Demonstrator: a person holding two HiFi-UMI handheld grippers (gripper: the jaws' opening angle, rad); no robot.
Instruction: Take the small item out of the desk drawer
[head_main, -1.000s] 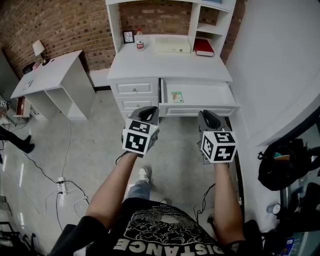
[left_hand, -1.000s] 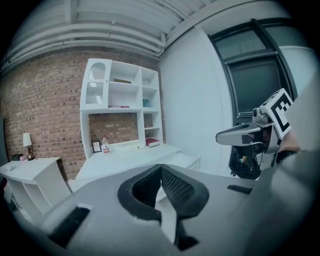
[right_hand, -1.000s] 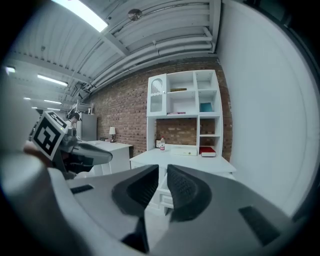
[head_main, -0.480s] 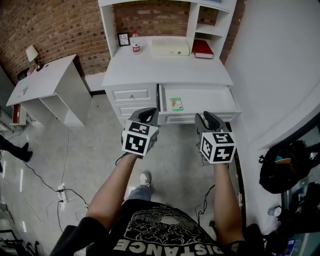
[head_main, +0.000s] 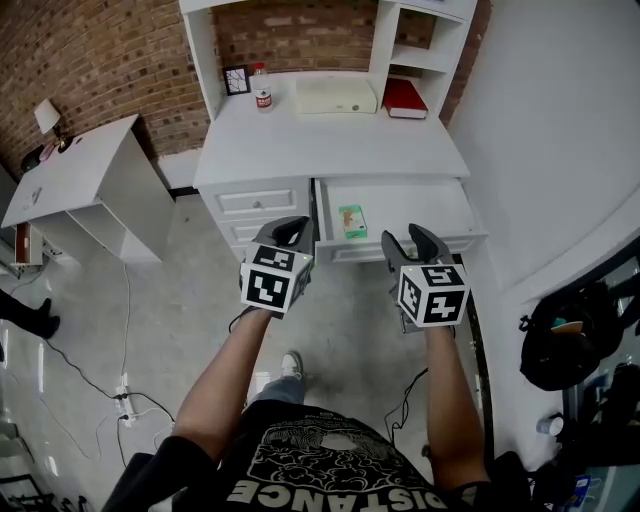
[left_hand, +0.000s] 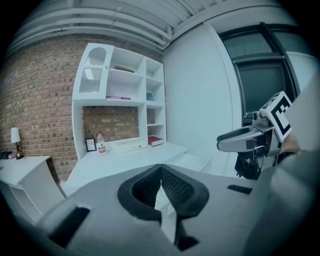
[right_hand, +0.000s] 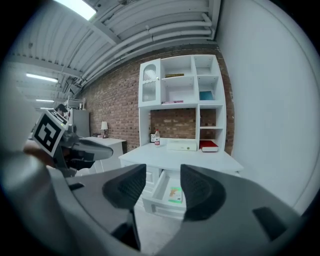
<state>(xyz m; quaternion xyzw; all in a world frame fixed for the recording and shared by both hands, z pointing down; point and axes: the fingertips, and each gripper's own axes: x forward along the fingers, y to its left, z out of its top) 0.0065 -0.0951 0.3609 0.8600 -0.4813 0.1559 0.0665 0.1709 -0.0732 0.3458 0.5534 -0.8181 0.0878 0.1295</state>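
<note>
Small item (head_main: 351, 221) lies flat at the left end of the open drawer (head_main: 425, 205), long axis front-to-back, ahead and slightly left of the right gripper (head_main: 408, 238). Its fingers have just been opening, now moderately wide, nothing between. Left gripper (head_main: 290, 228): fingers together, empty, left of the drawer.

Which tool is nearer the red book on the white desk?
Right. The right tool, its empty jaws just opening, is before the open white drawer, in line with the red book; the left tool is farther left, before the closed drawers.
</note>
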